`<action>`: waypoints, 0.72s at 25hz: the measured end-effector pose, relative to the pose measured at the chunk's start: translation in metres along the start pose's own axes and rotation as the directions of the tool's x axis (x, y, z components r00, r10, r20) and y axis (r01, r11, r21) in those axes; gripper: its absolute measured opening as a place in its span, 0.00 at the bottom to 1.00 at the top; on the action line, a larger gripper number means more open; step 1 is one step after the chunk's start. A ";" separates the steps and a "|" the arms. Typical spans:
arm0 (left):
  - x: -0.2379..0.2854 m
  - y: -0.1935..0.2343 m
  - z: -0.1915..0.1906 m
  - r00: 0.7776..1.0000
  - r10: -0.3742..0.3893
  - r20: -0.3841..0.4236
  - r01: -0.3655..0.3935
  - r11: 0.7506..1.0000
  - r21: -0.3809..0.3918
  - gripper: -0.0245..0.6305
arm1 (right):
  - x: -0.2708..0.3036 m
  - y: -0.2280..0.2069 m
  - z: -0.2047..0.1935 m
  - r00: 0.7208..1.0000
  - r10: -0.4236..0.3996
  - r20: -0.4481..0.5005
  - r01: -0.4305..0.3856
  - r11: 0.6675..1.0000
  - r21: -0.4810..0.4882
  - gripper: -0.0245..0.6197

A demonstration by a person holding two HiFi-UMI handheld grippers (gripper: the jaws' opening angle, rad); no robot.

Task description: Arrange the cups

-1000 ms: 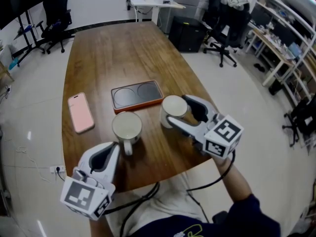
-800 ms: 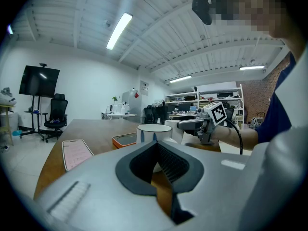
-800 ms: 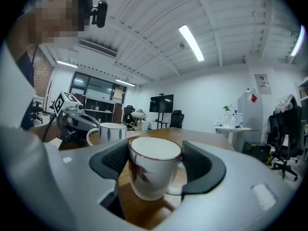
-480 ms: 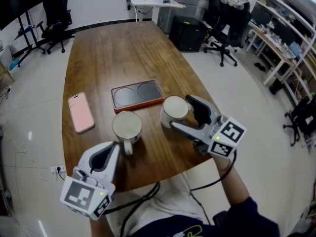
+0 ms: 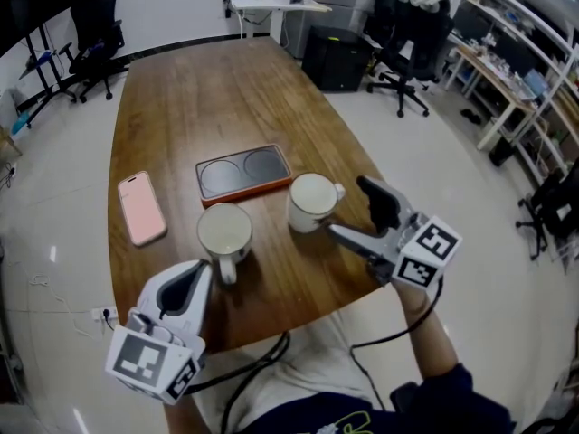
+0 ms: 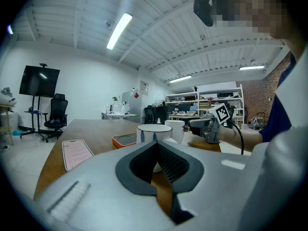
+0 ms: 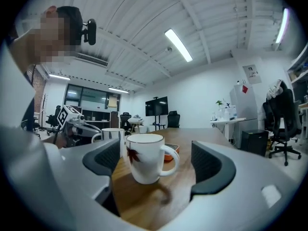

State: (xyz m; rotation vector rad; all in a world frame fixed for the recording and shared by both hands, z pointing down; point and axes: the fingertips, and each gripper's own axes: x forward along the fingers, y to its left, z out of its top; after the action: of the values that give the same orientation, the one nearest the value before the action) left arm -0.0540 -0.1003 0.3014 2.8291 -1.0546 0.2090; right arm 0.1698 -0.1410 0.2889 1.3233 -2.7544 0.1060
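Observation:
Two white cups stand on the wooden table [image 5: 181, 107]. The left cup [image 5: 224, 231] has its handle turned toward me. The right cup [image 5: 311, 202], marked with a leaf, has its handle at its right. My right gripper [image 5: 359, 218] is open and its jaws have just been opening; that cup [image 7: 144, 160] stands free just beyond its fingertips, touching neither pad. My left gripper [image 5: 201, 277] sits shut with nothing in it, tips beside the left cup's handle. From the left gripper view the striped left cup [image 6: 154, 130] stands straight ahead.
An orange tray [image 5: 244, 172] with two dark round wells lies behind the cups. A pink phone [image 5: 141, 208] lies at the table's left edge. The right gripper is at the table's right edge. Office chairs, desks and shelves stand around the room.
My right gripper has pulled back to the right, away from the leaf cup, with its jaws spreading wider. That cup stays standing on the table. The left gripper has not moved.

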 end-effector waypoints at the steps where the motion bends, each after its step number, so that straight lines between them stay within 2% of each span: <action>1: 0.000 0.000 0.000 1.000 -0.001 0.000 0.001 1.000 0.000 0.04 | -0.002 0.000 -0.001 1.000 -0.002 -0.003 0.002 1.000 0.000 0.74; 4: 0.000 0.000 -0.001 1.000 -0.003 -0.001 0.003 1.000 0.000 0.04 | -0.006 0.005 -0.004 1.000 0.004 -0.017 -0.004 1.000 -0.006 0.61; 6: 0.000 0.000 0.000 1.000 -0.003 -0.001 0.003 1.000 -0.001 0.04 | -0.009 0.008 -0.004 1.000 0.007 -0.018 -0.007 1.000 -0.015 0.50; 8: -0.001 0.000 0.001 1.000 -0.003 -0.001 0.003 1.000 -0.001 0.04 | -0.014 0.008 -0.001 1.000 -0.014 -0.002 0.014 1.000 -0.023 0.34; 10: 0.000 0.000 0.001 1.000 -0.002 -0.002 0.002 1.000 -0.001 0.04 | -0.021 0.004 0.002 0.998 -0.055 0.017 0.055 0.998 -0.029 0.13; 11: 0.000 0.000 0.001 1.000 -0.002 -0.002 0.002 1.000 -0.001 0.04 | -0.023 0.003 0.002 0.998 -0.065 0.021 0.065 0.997 -0.029 0.05; 18: 0.000 0.000 0.000 1.000 -0.002 0.000 0.002 1.000 -0.002 0.04 | -0.019 0.010 -0.011 0.999 0.003 -0.047 -0.003 1.000 0.005 0.05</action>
State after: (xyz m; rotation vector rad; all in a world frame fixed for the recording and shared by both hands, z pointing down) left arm -0.0539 -0.1000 0.3011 2.8282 -1.0513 0.2082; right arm 0.1740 -0.1191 0.2972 1.3004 -2.7189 0.1430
